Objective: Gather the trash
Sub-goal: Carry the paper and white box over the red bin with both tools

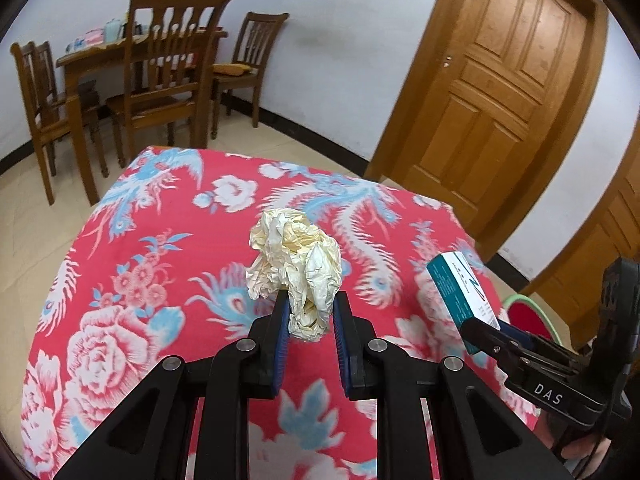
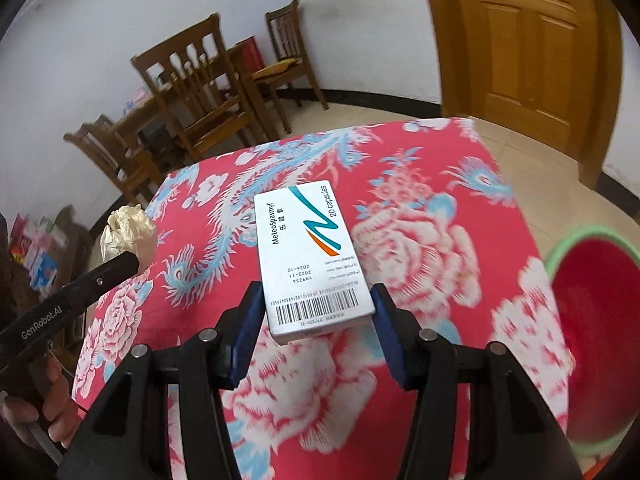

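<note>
My left gripper (image 1: 310, 310) is shut on a crumpled cream paper ball (image 1: 294, 268), held up above the red flowered tablecloth (image 1: 160, 240). The right wrist view shows the same paper ball (image 2: 126, 232) at the far left, at the tip of the left gripper. My right gripper (image 2: 318, 304) is shut on a white medicine box (image 2: 310, 256) with a teal stripe and a barcode, its blue pads pressing the box's two long sides. That medicine box (image 1: 460, 296) also shows at the right of the left wrist view, lifted off the cloth.
A red bin with a green rim (image 2: 596, 320) stands on the floor by the table's right edge. Wooden chairs (image 1: 168, 76) and a dining table (image 1: 100, 56) stand by the far wall, with a wooden door (image 1: 492, 80) on the right. A hand (image 2: 36, 416) grips the left tool.
</note>
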A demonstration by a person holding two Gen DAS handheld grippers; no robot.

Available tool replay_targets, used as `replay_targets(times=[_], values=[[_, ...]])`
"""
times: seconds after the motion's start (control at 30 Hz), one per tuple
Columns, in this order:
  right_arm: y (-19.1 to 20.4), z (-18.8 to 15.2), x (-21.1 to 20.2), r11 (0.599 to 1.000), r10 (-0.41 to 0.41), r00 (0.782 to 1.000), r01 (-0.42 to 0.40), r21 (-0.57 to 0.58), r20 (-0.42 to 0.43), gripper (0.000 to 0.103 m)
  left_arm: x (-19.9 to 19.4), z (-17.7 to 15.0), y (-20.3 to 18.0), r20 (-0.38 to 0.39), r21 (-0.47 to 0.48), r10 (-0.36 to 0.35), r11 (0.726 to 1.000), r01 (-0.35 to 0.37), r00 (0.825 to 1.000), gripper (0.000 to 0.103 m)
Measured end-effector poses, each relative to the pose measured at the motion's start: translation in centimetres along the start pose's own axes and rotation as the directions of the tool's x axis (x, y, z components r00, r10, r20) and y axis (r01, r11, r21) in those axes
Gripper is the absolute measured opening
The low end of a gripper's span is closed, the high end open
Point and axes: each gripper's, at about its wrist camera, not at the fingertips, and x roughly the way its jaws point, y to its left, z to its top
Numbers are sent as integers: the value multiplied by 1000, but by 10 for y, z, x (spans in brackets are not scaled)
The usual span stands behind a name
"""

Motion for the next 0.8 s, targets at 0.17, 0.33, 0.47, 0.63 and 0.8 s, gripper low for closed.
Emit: replay_targets(times=[0.17, 0.33, 0.47, 0.63, 0.8], values=[[-19, -12, -26, 998, -24, 999, 23, 56, 29, 57, -5, -5, -21, -10, 37, -29, 999, 30, 1000, 21], [-40, -26, -56, 992, -66, 996, 58, 113, 67, 57, -8, -9, -45, -19, 75, -69, 995, 70, 997, 21], [-56, -36, -75, 985, -91, 992, 77, 157, 85, 57, -10, -12, -67, -28, 110, -102, 988, 105, 994, 21], [-77, -49, -97, 972, -126, 986, 101, 210, 108, 57, -9, -15, -92, -44, 149, -138, 978, 143, 989, 21], [-99, -58, -109, 959, -155, 981, 121, 257, 113, 57, -4, -21, -122, -73, 193, -171, 964, 182, 983, 21]])
